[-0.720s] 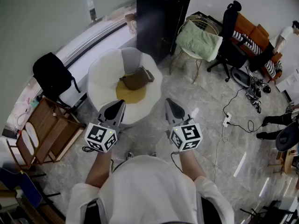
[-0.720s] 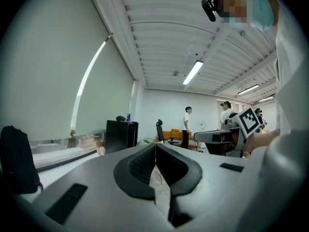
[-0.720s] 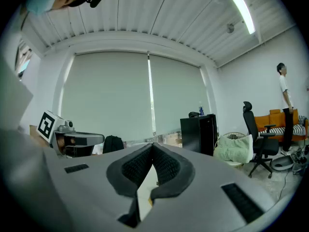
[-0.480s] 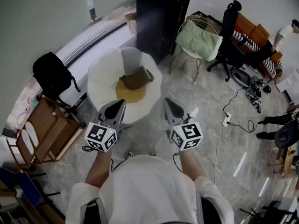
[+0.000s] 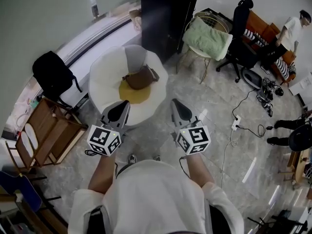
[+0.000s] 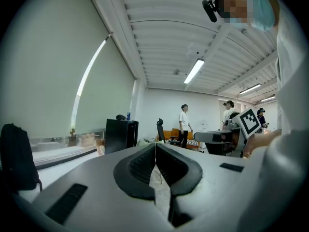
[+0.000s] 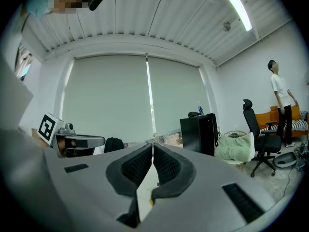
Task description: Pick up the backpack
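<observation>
- Two claws, both clenched on nothing: my left gripper (image 5: 123,106) and right gripper (image 5: 175,104) point level, side by side.
- The black backpack (image 5: 52,75) stands well off to the left of my left claw, against the window ledge (image 5: 97,38); the white chair (image 5: 105,82) sits straight ahead.
- I'd swing left, open the jaws early, and aim for the pack's top or a strap.
</observation>
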The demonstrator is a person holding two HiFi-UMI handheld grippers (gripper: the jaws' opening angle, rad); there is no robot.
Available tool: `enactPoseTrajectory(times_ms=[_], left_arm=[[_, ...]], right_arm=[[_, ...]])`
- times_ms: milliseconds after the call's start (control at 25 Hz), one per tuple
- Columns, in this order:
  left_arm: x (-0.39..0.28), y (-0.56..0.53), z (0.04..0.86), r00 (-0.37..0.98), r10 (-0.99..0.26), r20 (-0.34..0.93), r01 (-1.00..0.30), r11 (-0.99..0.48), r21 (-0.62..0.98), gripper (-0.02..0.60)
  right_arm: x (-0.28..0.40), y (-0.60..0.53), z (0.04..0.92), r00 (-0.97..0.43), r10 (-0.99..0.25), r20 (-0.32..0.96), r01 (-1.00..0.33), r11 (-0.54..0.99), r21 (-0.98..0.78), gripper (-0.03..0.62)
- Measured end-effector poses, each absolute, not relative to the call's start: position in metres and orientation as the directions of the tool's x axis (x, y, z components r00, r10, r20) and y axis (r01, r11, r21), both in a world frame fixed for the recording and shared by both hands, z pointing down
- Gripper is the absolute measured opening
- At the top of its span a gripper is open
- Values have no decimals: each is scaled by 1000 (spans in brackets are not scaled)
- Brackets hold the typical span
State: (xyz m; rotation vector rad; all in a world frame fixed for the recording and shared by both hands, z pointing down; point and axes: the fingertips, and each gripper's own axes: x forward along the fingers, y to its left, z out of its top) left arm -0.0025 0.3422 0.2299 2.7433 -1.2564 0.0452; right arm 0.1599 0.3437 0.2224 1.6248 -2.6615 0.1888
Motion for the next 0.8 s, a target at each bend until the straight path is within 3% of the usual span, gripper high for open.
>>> enactPoseTrajectory(times_ms=[800], left_arm=[[12, 332, 247, 589, -805, 71, -805, -576, 142, 32]], right_arm=[[181, 323, 244, -501, -858, 112, -864, 488, -126, 29]])
